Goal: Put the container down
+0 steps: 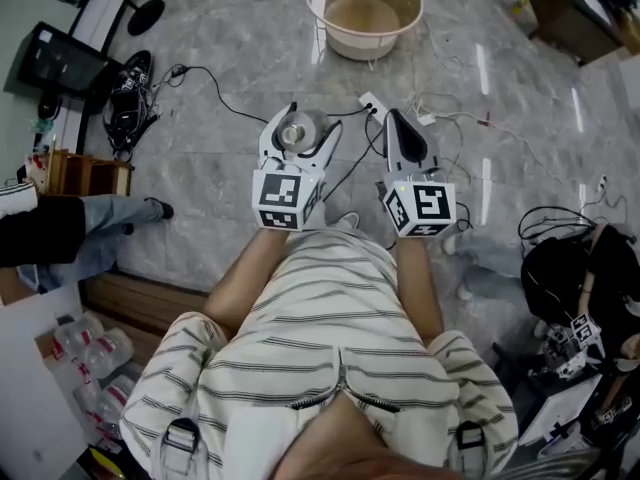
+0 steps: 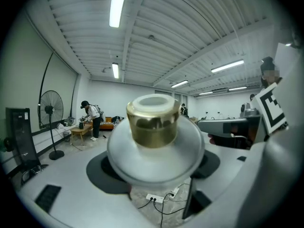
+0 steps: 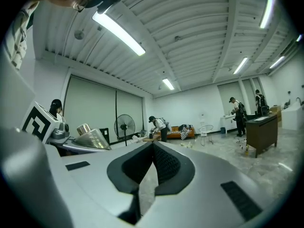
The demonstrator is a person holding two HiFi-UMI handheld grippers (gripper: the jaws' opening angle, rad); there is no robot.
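The container (image 1: pixel 297 133) is a round clear vessel with a gold collar and a pale top, held out above the marble floor. My left gripper (image 1: pixel 297 118) is shut on it, a jaw on each side of its wide body. In the left gripper view the container (image 2: pixel 153 127) fills the middle, its gold neck pointing away, and the left gripper (image 2: pixel 156 169) has its dark pads against its sides. My right gripper (image 1: pixel 392 118) hangs beside it on the right, shut and holding nothing; in its own view the right gripper (image 3: pixel 153 148) has its pads together, with the container (image 3: pixel 89 137) at the left.
A beige basin (image 1: pixel 364 13) stands on the floor ahead. A white power strip (image 1: pixel 373 102) and loose cables lie under the grippers. A wooden shelf (image 1: pixel 88 173) and a person's legs (image 1: pixel 105 223) are at the left, plastic bottles (image 1: pixel 90 353) lower left, black gear (image 1: pixel 560 263) at the right.
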